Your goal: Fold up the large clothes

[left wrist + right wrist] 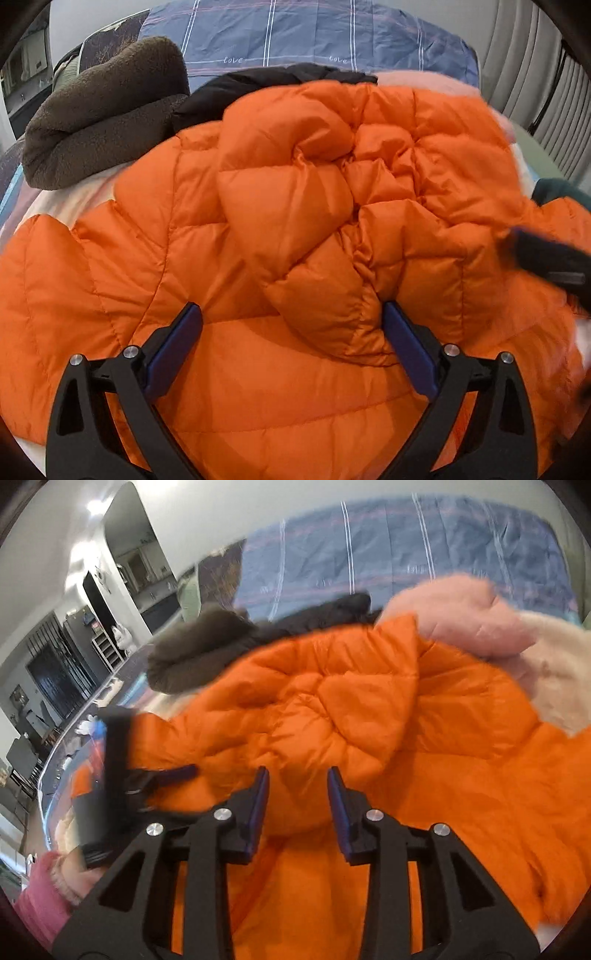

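— While both tools hung over it, where did the orange puffer jacket (280,236) lie?

— It lay spread across the bed, on the pale blanket (66,206), with a brown fleece (103,110) heaped behind it on the left and a pink garment (469,616) behind it on the right. A blue plaid sheet (314,33) covered the far end of the bed.

— And the left gripper (291,317)?

— Its jaws stood wide apart, straddling a bunched puff of sleeve or hood without pinching it. It held nothing.

— The right gripper (298,786)?

— Released as well, with a narrower gap and orange fabric between the pads; I could not see that either pad pressed on it. The right-hand view was blurred, so it was probably moving.

— Which step was that, by your reckoning?

— An early one, I judged: the jacket was crumpled in the middle and no clean fold showed. They seemed to be choosing a grip.

— What did the next move call for?

— Closing on that raised bunch, probably, then drawing it outward to flatten the panel. The shell looked slippery and puffy, so a deep bite seemed wiser than a shallow one.
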